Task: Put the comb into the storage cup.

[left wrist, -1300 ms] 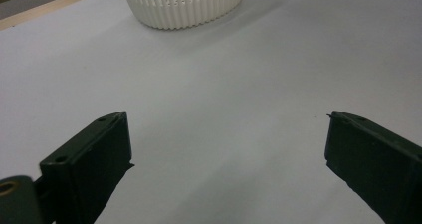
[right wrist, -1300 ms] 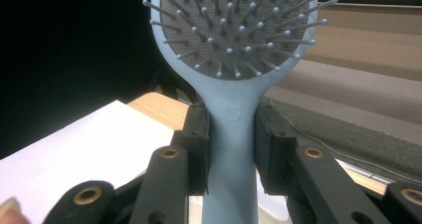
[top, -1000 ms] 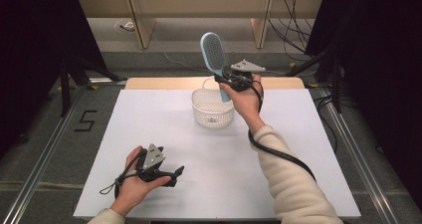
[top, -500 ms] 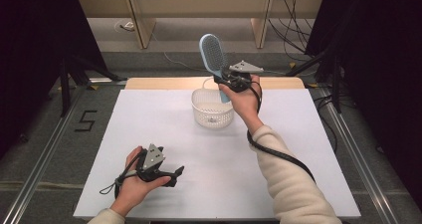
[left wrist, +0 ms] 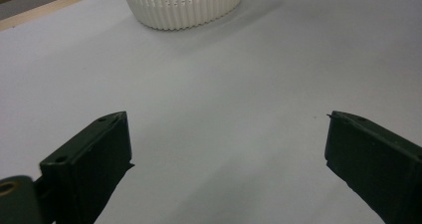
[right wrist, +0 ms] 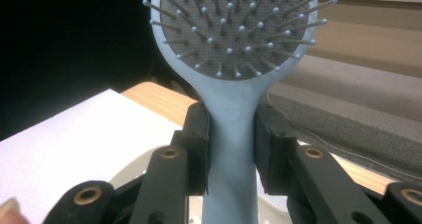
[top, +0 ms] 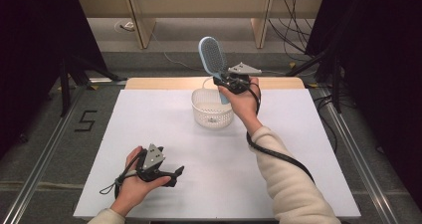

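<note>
A light blue paddle hairbrush stands upright over the far side of a white slotted basket. My right gripper is shut on the brush's handle. In the right gripper view the two pads press the handle from both sides, and the bristled head faces the camera. The basket's rim shows just below. My left gripper rests open on the white table top near the front left. Nothing lies between its jaws, which point toward the basket.
A wooden strip edges the table's far side, with wooden shelving and floor cables behind. Metal rails run along both sides. A "5" is marked on the floor at left.
</note>
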Demonstrator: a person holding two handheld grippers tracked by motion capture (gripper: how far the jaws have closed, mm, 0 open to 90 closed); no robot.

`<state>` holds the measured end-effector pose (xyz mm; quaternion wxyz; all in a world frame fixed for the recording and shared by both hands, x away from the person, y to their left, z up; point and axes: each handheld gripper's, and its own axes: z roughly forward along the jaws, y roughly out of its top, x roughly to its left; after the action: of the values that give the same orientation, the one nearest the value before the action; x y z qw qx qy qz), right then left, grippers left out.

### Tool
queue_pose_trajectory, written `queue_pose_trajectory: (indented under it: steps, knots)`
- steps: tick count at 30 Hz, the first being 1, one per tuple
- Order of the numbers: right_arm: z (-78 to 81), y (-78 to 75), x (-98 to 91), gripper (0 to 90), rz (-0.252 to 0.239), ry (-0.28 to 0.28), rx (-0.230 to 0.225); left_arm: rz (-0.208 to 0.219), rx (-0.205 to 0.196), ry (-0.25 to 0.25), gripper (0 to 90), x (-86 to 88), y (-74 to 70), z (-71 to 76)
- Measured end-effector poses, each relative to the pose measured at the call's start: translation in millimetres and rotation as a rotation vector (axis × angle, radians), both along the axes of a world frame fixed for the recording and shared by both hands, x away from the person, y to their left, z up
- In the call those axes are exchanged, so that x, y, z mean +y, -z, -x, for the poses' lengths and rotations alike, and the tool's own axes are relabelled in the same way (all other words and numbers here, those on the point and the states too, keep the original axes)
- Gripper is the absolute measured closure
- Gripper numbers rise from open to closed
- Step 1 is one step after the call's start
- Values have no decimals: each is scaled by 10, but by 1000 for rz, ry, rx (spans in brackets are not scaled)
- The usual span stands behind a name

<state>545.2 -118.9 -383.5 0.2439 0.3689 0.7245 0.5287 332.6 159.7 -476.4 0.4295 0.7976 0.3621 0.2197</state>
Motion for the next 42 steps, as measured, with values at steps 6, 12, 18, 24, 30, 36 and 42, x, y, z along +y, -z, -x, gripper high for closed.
queue_pose_trajectory:
  steps: [6, 12, 18, 24, 30, 36, 42]
  knots:
    - [-2, 24, 11, 705, 8, -4, -1, 1, 1, 0, 38, -1, 1, 0]
    - [-7, 49, 22, 705, 18, -4, 4, 4, 1, 0, 39, -4, 4, -1]
    - [-7, 70, 35, 705, 29, -6, 2, 3, 1, 0, 39, -3, 1, -1]
    - [0, 85, 52, 705, 35, -16, -5, 5, 1, 0, 39, -6, 4, -2]
    - [-3, 105, 63, 705, 40, -16, -2, 2, -1, 0, 39, -2, 2, -2]
    - [-2, 127, 62, 705, 41, -16, 3, 1, -2, -1, 39, -1, 1, -1]
    - [0, 123, 58, 705, 39, -18, 1, 2, -2, -1, 39, -2, 2, -2]
